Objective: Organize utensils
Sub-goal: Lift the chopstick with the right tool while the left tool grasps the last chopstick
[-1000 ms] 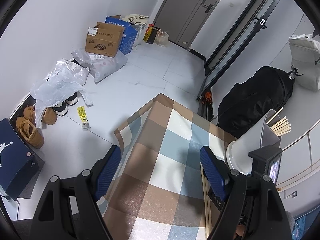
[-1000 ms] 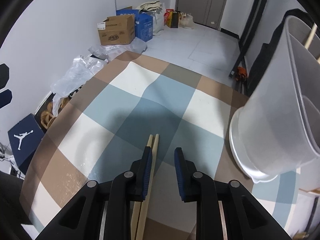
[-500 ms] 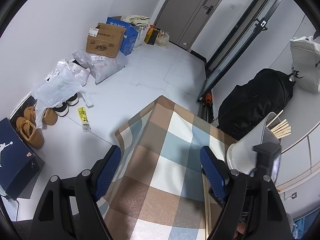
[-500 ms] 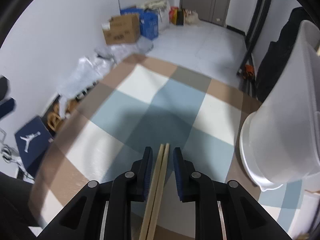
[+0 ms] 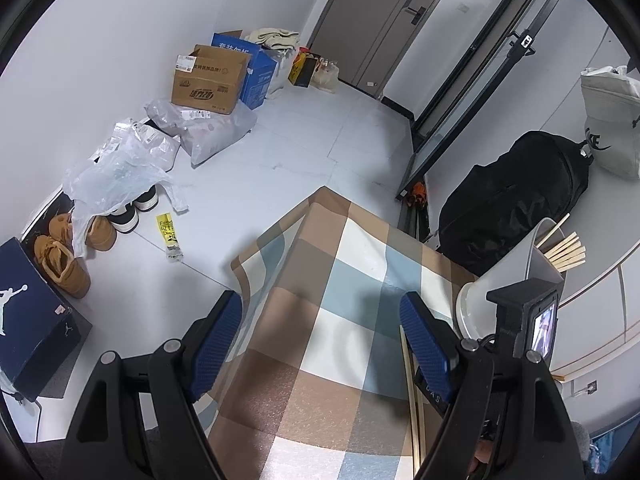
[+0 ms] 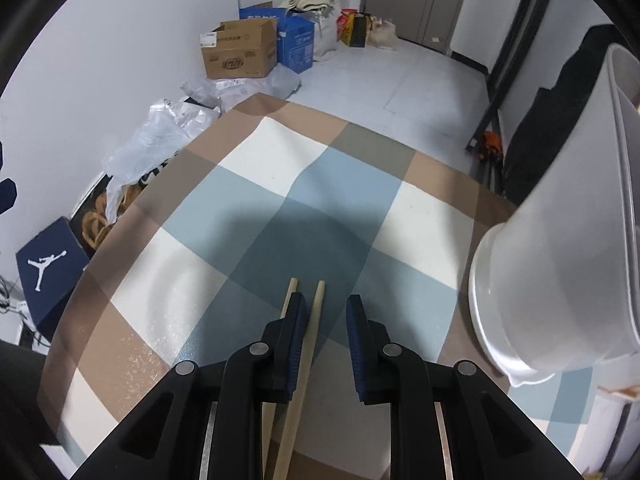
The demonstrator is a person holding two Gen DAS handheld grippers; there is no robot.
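Observation:
Two wooden chopsticks lie on the checked tablecloth [image 6: 280,148]. My right gripper [image 6: 326,312] points down over them with its jaws narrowly apart. One chopstick [image 6: 316,312] runs between the blue pads, close to the left pad and clear of the right one. The other chopstick [image 6: 289,292] shows just outside the left finger. A white plastic holder [image 6: 560,260] stands at the right; in the left wrist view this holder [image 5: 516,276] has several chopsticks [image 5: 564,252] sticking out of it. My left gripper [image 5: 320,304] hangs wide open with nothing in it, above the table's near-left part.
The table's far corner [image 5: 324,196] and left edge drop to a tiled floor. On the floor are cardboard boxes [image 5: 208,80], plastic bags [image 5: 120,168], shoes [image 5: 64,264] and a dark shoebox [image 5: 28,312]. A black bag [image 5: 512,200] sits behind the holder.
The right gripper shifted slightly over the chopsticks: half a second ago both sat between its pads, now one sits between and one lies outside the left finger. The left gripper kept still.

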